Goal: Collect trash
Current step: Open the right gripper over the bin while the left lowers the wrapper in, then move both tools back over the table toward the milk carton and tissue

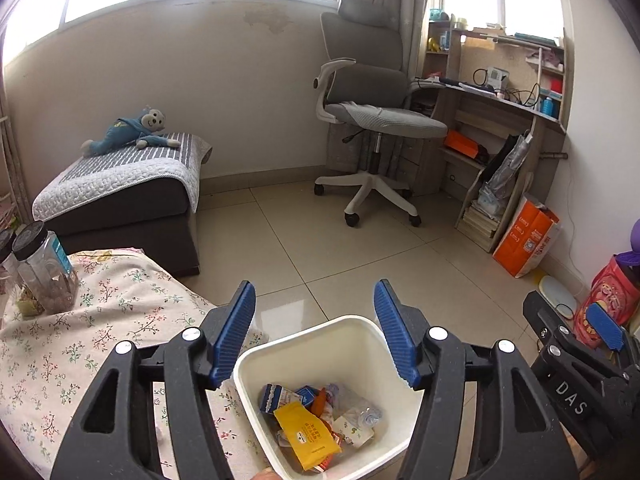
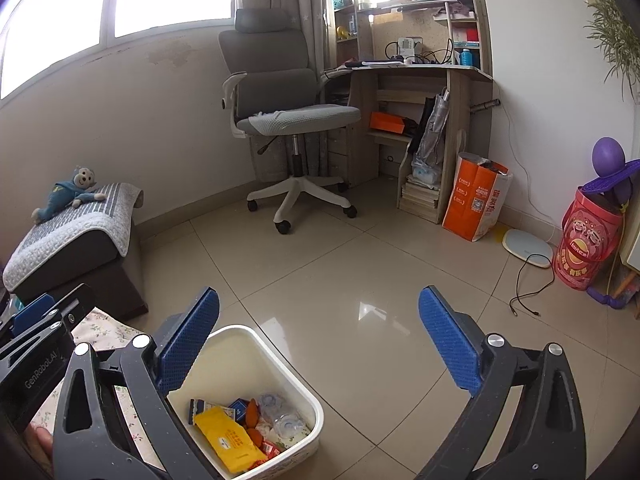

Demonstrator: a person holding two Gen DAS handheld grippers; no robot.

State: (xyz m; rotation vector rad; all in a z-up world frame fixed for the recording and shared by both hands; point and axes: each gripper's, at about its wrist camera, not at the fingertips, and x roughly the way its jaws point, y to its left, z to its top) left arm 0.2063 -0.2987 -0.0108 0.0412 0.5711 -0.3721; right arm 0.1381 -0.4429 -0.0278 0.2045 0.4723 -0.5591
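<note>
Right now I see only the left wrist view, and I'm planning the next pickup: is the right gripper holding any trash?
Observer: No. The right gripper is open, with nothing between its blue pads. It is above bare tile beside the white trash bin.
Operator: Anything loose on the floor to its right?
Observer: A thin black cable loops over the tiles, and its far end lies across the pale-blue bathroom scale.
Operator: Anything higher up on that side?
Observer: A green plant hangs by the wall at the upper right.
</note>
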